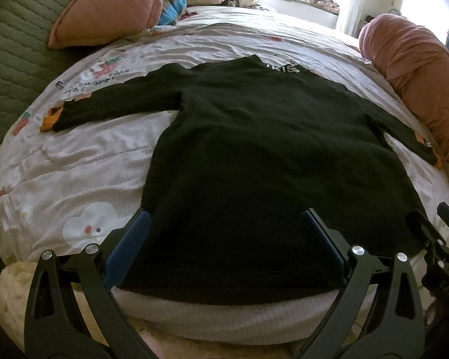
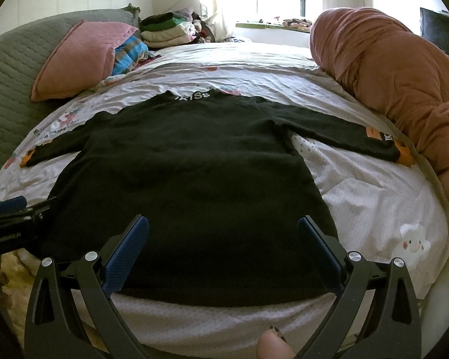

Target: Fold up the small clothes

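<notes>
**Both tongs wide over the hem, and plenty that could slip**

The black top (image 1: pixel 248 149) lies flat on the bed sheet (image 1: pixel 83 161), collar away from me and hem toward me at the bed's near edge, both sleeves spread out to the sides. My left tongs (image 1: pixel 224 239) hang over the hem's left half, blades well apart and holding nothing. My right tongs (image 2: pixel 224 242) are the same over the right half, spread wide and empty.

The first risk is the grab itself. The fabric is dark and flat, and from these views I can't honestly tell whether my blades touch it or hover just above. If I close too shallow I may catch only the top layer and the front will peel from the back. If I close too deep I'll pinch the sheet along with it and drag the bedding up.

The right sleeve (image 2: pixel 344 137) ends just beside the rolled brown blanket (image 2: pixel 398 83), so its cuff could snag or ride up against the roll when I bring it inward. The left sleeve (image 1: pixel 110 107) lies clear.

The hem sits near the mattress edge. If one corner lifts ahead of the other, the fold will skew, or the hem may slide off toward me.
</notes>
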### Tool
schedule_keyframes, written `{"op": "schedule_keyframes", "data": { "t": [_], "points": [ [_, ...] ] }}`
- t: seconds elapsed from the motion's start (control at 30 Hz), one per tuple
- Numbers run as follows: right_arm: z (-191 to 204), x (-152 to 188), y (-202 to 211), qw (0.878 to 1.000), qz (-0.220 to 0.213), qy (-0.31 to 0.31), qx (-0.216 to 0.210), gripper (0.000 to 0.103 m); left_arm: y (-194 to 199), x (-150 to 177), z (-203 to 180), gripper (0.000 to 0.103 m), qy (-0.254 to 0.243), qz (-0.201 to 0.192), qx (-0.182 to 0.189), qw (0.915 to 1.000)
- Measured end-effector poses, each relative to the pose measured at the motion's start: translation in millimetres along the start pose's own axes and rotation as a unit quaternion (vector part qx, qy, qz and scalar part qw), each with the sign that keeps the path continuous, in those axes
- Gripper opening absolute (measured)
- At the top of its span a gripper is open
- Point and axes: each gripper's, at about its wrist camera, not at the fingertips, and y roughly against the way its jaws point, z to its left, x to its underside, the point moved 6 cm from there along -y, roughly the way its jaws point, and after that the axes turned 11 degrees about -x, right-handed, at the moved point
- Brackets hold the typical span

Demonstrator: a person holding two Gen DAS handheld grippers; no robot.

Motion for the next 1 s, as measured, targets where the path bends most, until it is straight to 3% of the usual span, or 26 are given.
{"op": "schedule_keyframes", "data": {
  "t": [0.47,1.0],
  "points": [
    [-12.2,-25.7,-23.9,1.000,0.017,-0.002,-0.023,0.099,-22.4,-33.3,-3.0,0.094,0.004,0.008,0.001,1.0000],
    [-62.0,-91.8,-52.8,0.998,0.002,-0.057,-0.017,0.099,-47.8,-92.3,-28.1,0.094,-0.001,0.013,0.024,0.9996]
  ]
}}
